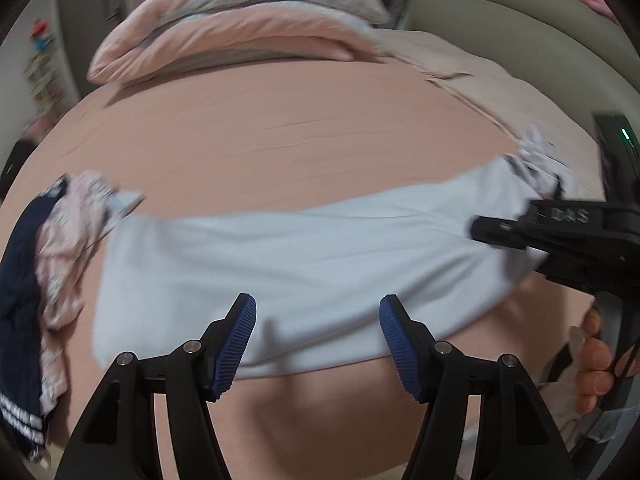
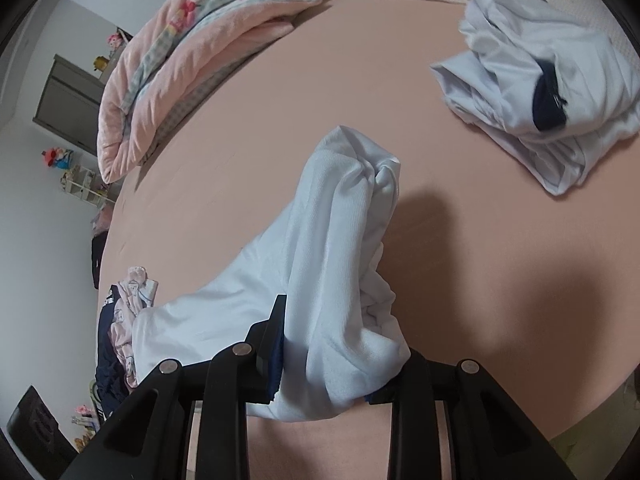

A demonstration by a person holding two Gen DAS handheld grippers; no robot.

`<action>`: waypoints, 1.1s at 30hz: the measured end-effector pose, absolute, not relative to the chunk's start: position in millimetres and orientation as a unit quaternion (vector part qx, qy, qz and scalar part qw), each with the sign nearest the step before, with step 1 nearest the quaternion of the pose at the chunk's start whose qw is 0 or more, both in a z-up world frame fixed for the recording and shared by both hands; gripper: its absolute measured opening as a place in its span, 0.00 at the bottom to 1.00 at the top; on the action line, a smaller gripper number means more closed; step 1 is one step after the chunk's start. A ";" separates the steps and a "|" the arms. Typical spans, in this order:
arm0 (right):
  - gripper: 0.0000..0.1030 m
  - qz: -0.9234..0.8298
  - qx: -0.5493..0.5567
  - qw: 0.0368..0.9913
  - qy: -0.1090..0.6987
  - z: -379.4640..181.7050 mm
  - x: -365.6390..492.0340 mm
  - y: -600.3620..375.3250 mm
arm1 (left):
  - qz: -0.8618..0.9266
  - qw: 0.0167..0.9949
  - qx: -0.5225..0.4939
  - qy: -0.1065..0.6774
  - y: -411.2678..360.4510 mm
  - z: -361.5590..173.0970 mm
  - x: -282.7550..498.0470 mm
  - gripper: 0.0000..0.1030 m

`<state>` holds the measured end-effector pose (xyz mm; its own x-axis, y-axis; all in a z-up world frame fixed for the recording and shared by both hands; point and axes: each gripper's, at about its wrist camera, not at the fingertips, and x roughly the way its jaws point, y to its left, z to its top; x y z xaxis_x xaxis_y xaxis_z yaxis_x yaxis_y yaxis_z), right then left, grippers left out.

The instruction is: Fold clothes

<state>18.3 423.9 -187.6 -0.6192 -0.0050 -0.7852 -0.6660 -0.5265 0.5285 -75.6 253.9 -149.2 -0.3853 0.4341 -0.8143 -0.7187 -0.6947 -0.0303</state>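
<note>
folding is mid-step — pale blue garment [image 1: 280,264] lies stretched across the bed [image 1: 280,140], right gripper [image 2: 340,360] fingers clamped on its bunched end, left gripper [image 1: 318,336] fingers spread and empty over its near edge — next, a second grip there.

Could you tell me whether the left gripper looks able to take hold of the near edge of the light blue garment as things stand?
Probably yes. The left gripper is open and empty just above the light blue garment, with nothing between them; the right gripper grips its other end.
</note>
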 end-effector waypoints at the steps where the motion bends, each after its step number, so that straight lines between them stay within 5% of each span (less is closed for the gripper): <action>1: 0.28 0.788 -0.380 0.208 0.437 -185.4 17.6 423.9 | 0.811 0.368 -0.423 0.167 258.5 -149.2 -71.8 0.60; 18: 0.28 0.803 -0.377 0.166 0.430 -160.3 12.2 420.3 | 0.781 0.452 -0.362 0.233 310.2 -164.8 -29.3 0.67; 33: 0.28 0.795 -0.363 0.147 0.463 -154.2 21.3 426.5 | 0.804 0.420 -0.324 0.270 346.3 -177.6 -31.7 0.67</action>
<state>21.3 426.5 -154.2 -0.6934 -0.1022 -0.7133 -0.5697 -0.5283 0.6295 -31.7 346.3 -177.6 -0.4373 0.4991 -0.7481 -0.8497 -0.5019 0.1618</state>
